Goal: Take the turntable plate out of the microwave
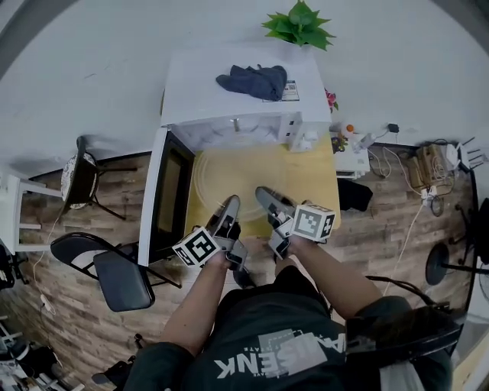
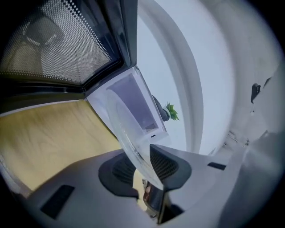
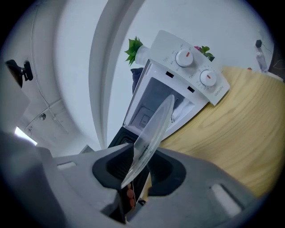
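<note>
The clear glass turntable plate (image 1: 243, 177) hangs over the wooden table in front of the white microwave (image 1: 229, 95), whose door (image 1: 170, 195) stands open to the left. My left gripper (image 1: 229, 211) is shut on the plate's near rim, and my right gripper (image 1: 267, 200) is shut on the same rim just to its right. In the left gripper view the plate's edge (image 2: 127, 133) runs between the jaws of the left gripper (image 2: 143, 164). In the right gripper view the plate (image 3: 153, 127) stands edge-on in the right gripper (image 3: 139, 165), with the microwave's open cavity (image 3: 156, 104) behind it.
A dark blue cloth (image 1: 254, 80) lies on top of the microwave and a green plant (image 1: 299, 23) stands behind it. Bare wooden table (image 1: 321, 179) shows at the right. Black chairs (image 1: 114, 275) stand left of the open door. Small items and cables (image 1: 359, 145) lie at the right.
</note>
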`<state>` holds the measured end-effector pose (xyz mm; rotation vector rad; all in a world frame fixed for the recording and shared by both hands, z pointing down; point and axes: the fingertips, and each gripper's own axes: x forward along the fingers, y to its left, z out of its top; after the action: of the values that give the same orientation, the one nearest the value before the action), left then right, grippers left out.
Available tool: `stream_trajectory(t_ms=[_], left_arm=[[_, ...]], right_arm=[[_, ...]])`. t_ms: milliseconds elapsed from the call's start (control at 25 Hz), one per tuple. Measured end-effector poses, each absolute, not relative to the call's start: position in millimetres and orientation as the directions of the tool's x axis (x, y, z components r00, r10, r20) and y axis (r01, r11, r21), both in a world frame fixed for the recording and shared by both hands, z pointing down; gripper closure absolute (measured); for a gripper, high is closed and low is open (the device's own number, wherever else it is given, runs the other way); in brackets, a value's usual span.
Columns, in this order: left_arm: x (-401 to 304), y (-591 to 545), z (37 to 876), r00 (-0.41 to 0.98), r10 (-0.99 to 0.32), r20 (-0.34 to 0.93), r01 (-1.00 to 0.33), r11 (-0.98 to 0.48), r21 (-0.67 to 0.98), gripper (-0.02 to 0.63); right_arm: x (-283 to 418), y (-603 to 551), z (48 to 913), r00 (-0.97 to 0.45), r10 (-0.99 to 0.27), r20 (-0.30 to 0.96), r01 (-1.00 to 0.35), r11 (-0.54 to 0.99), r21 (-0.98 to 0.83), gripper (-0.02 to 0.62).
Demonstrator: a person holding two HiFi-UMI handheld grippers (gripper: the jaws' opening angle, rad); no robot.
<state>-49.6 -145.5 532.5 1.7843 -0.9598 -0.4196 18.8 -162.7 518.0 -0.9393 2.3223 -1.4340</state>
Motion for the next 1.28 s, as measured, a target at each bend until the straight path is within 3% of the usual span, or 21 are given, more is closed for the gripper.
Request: stream_trajectory(t_ms=[480, 960, 1200, 1280], left_arm=[[-53.1, -103.0, 454.9, 0.714, -0.699, 0.029, -0.392, -0.366, 0.844, 0.515], [-45.1, -81.1, 397.5, 0.735, -0.677, 0.042, -0.400, -0.383, 0.833, 0.515], [-53.2, -94.3, 366.4, 0.652, -0.749, 0.117, -0.572, -0.385, 0.724, 0.515], [-41.7, -93.8, 357.4, 0.653, -0.752, 0.094, -0.526, -0.360, 0.770, 0.515]], right_arm=[[19.6, -106.3, 447.6, -0.684, -0.728, 0.047, -0.443, 0.364, -0.819, 0.499], [25.4, -89.3, 390.6, -0.696, -0.718, -0.007, -0.397, 0.393, -0.830, 0.498], [33.4, -105.0, 349.7, -0.748, -0.662, -0.052, -0.374, 0.485, -0.791, 0.497], [39.7, -107.0, 344.5, -0.757, -0.652, -0.047, -0.369, 0.485, -0.793, 0.497]])
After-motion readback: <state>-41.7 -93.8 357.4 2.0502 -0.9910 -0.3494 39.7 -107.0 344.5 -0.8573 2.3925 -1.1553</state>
